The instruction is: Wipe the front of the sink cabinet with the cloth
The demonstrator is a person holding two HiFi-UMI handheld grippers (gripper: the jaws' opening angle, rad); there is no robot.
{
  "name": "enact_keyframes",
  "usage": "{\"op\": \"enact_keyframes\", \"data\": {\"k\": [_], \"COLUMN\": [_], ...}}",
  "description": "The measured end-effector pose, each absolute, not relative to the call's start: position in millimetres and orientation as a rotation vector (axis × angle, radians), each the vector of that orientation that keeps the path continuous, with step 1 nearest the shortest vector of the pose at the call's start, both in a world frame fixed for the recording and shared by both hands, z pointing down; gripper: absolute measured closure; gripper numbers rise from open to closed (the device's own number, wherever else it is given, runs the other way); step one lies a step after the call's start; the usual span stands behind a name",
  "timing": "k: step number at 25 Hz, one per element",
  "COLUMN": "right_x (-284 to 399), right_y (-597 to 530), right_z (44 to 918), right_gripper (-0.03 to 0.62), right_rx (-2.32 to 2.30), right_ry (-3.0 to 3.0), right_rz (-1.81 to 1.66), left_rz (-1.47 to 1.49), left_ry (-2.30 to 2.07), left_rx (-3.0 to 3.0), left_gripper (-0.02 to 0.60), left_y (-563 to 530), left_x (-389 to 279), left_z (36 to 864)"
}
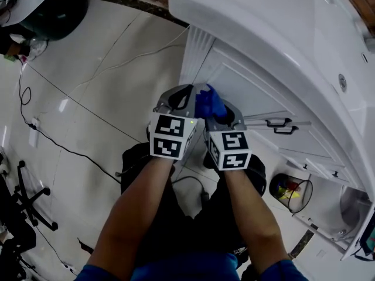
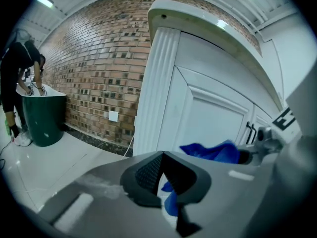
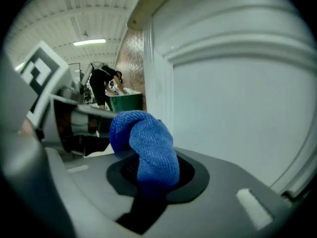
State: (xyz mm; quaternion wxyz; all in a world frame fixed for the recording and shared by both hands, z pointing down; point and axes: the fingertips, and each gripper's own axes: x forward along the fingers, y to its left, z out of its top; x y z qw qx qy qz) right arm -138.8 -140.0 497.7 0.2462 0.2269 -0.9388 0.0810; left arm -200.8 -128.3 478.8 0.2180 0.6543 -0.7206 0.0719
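White sink cabinet (image 1: pixel 234 78) front sits just ahead, wiping about to start I reckon: right gripper (image 3: pixel 153 175) clamps blue cloth (image 3: pixel 143 138), left gripper (image 2: pixel 163 157) tips together beside it, so next I press cloth flat & sweep.

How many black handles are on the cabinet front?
2. The upper handle and the lower handle lie side by side on the cabinet front, in the head view. Others may be hidden farther along.
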Motion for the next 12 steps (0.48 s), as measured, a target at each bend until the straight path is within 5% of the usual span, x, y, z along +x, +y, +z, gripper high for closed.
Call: {"op": "enact_keyframes", "data": {"k": [12], "right_x": [-96], "right_y": [-152], "right_z": [341], "right_gripper": [0.508], "right_rx": [1.054], "right_ry": [-2.925], "right_rz": [-0.183], "left_rz": [0.205], "left_ry": [-2.116], "left_rx": [1.988], "left_gripper": [0.578], "left_y": [-130], "left_x": [-180], "left_z": [435]}}
